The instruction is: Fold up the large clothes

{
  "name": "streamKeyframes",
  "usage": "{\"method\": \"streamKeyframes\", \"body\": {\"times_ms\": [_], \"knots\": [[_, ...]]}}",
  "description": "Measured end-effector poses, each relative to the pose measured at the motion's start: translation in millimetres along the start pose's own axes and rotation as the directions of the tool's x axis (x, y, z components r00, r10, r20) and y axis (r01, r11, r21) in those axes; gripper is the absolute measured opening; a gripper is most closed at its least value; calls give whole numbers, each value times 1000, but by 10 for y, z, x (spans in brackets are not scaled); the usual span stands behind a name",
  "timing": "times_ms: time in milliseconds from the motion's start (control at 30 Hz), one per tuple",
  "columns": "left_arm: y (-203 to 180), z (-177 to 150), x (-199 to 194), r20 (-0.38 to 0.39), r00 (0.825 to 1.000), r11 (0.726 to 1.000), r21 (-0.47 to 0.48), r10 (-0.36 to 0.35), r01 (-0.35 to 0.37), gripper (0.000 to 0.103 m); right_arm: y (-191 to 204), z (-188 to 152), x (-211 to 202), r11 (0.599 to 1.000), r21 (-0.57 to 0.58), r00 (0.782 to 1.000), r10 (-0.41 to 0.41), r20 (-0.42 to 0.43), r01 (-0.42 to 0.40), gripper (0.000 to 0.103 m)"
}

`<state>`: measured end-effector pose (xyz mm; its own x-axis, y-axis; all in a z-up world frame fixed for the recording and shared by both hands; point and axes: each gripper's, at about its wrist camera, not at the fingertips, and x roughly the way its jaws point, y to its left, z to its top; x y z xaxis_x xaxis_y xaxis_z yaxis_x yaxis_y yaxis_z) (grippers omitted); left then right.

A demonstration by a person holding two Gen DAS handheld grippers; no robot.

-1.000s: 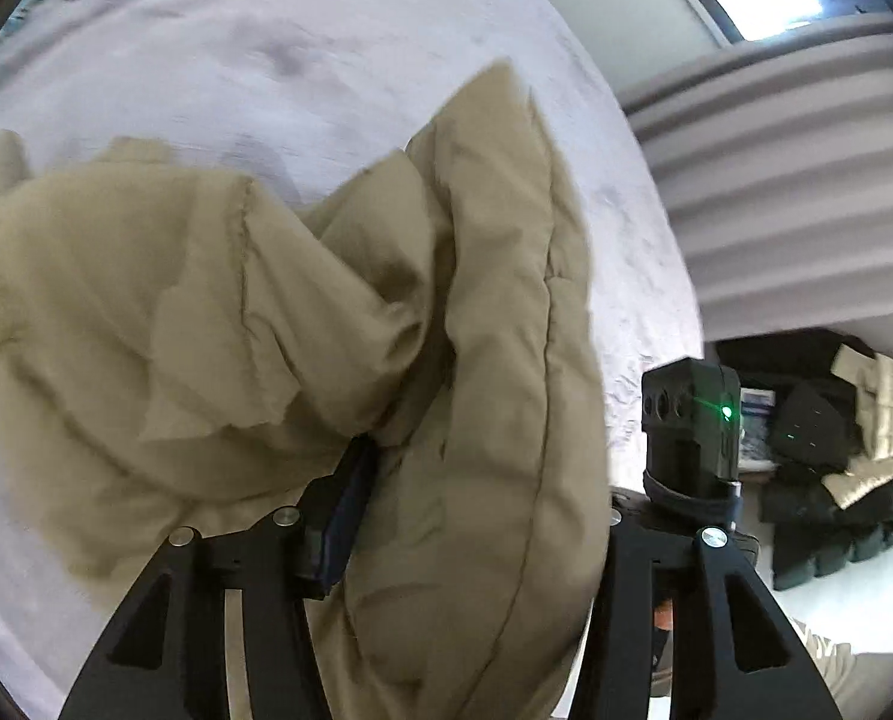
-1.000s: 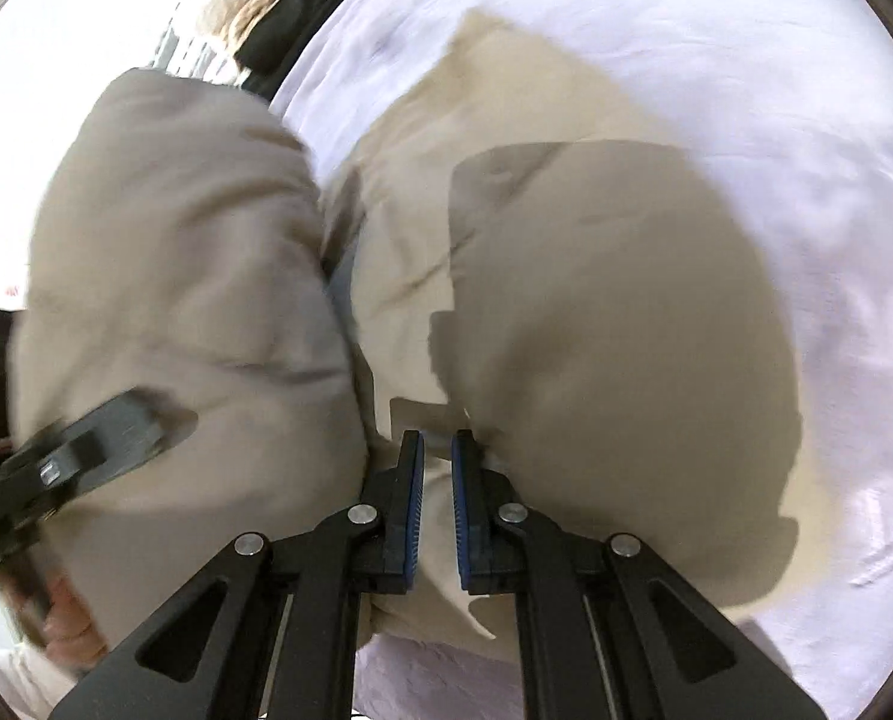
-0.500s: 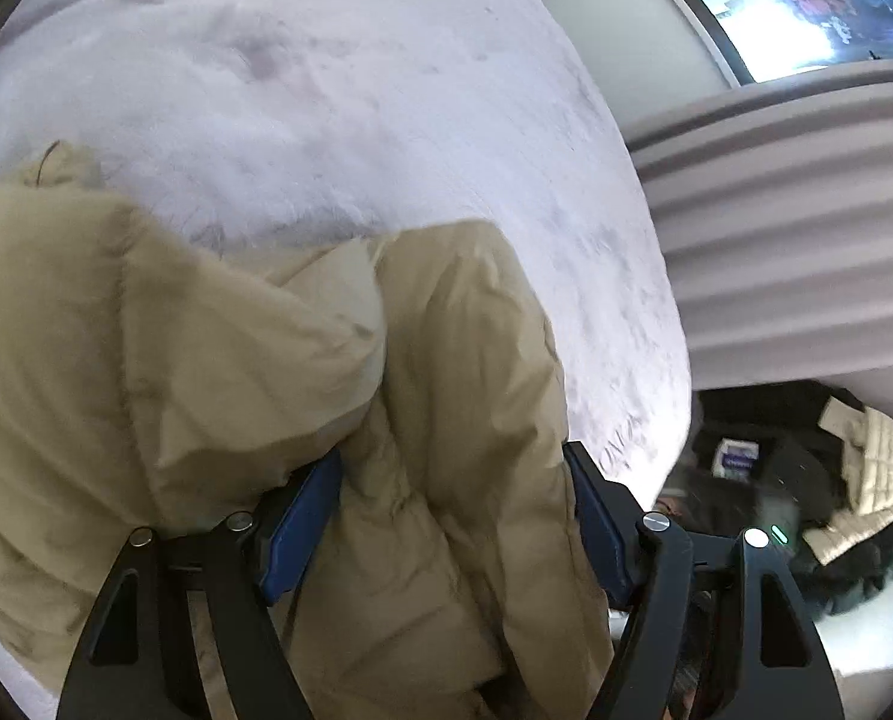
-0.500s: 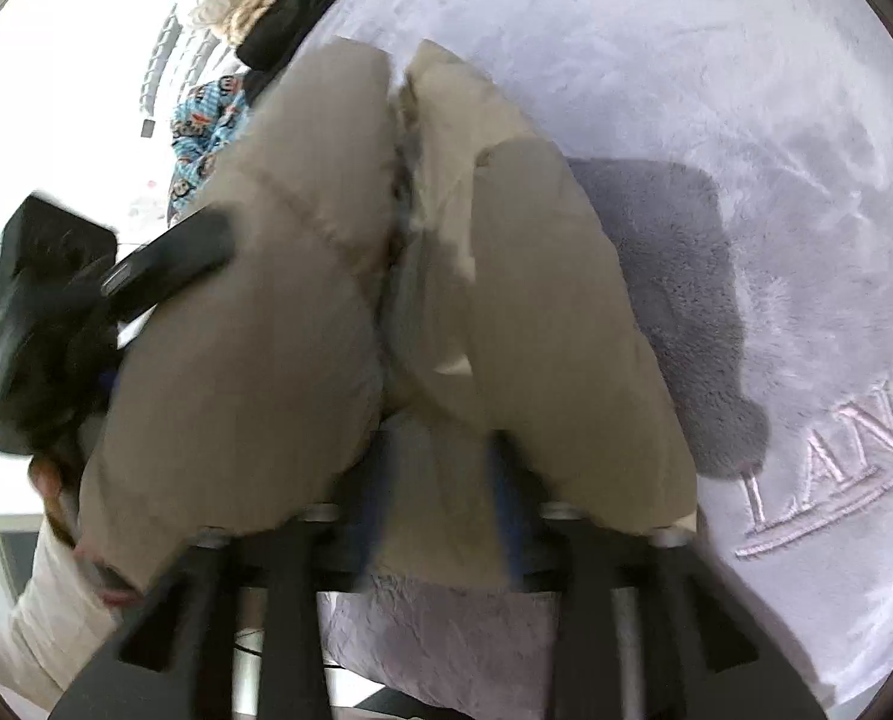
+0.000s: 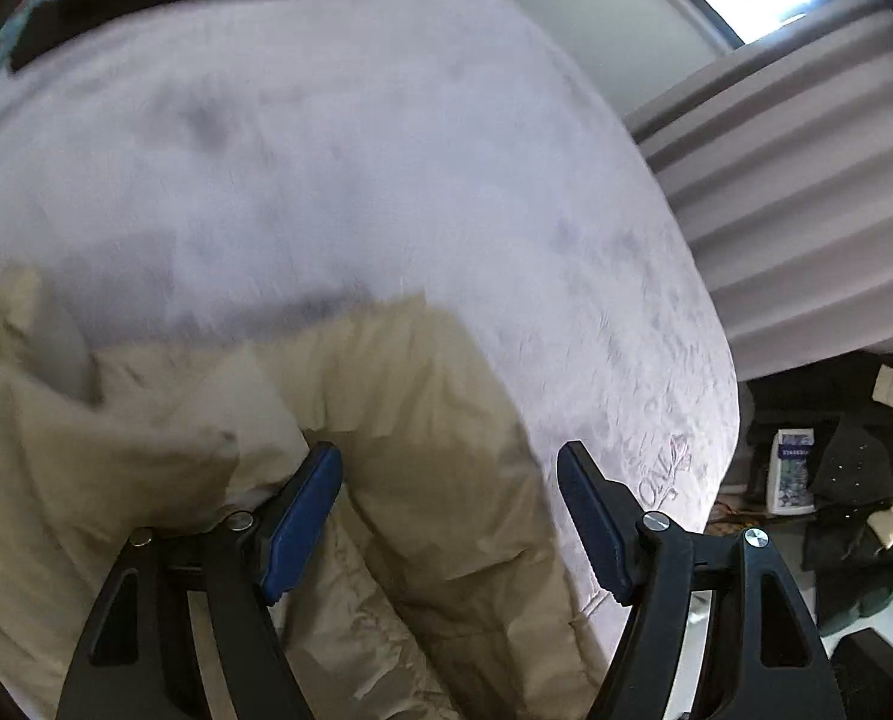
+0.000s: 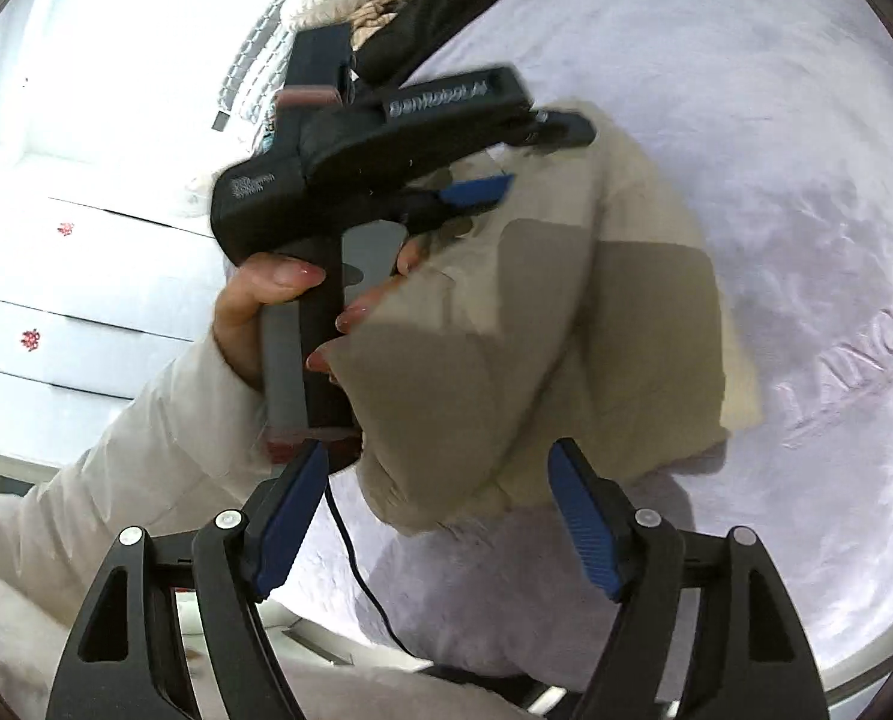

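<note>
**Ana:** Padding is what's filling the left wrist view: the beige padded garment (image 5: 218, 480) is lying bunched on the pale lilac blanket (image 5: 356, 168), taking up the lower left of the frame.

**Ben:** And the left gripper (image 5: 449, 516)?

**Ana:** Its jaws are standing wide apart, having just been opening. One thick roll of the garment is running up between the blue pads (image 5: 302, 510), the left pad is lying against the fabric, and the right pad is sitting clear over the blanket. Nothing is being squeezed. Off to the right, dark clothes (image 5: 848, 480) are piling on the floor under a ribbed grey curtain (image 5: 806, 192).

**Ben:** Moving to the right wrist view?

**Ana:** The right gripper (image 6: 437, 519) is gaping too, its jaws having just been opening. The garment's near edge is showing between its fingers, but I can't tell if it's level with them; neither pad is pressing on it. The folded bundle is resting on the blanket, beside embossed lettering (image 6: 866, 354).

**Ben:** Anything else in there?

**Ana:** The person's hand (image 6: 278, 312), in a white sleeve (image 6: 116, 450), is gripping the left tool's handle, with its open fingers reaching over the garment's far side. A black garment (image 6: 446, 6) is lying further back.
</note>
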<state>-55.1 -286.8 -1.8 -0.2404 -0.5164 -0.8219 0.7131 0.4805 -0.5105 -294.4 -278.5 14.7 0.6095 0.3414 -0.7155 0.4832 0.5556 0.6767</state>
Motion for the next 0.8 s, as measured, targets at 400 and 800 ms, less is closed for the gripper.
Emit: {"method": "streamKeyframes", "body": {"times_ms": [400, 800], "knots": [[1256, -401, -1122, 218, 864, 891, -132, 454, -435, 74, -125, 20, 212, 964, 34, 960, -267, 83, 265, 12], [1081, -239, -151, 183, 838, 857, -115, 515, -502, 81, -971, -62, 187, 944, 184, 960, -281, 15, 273, 18]]}}
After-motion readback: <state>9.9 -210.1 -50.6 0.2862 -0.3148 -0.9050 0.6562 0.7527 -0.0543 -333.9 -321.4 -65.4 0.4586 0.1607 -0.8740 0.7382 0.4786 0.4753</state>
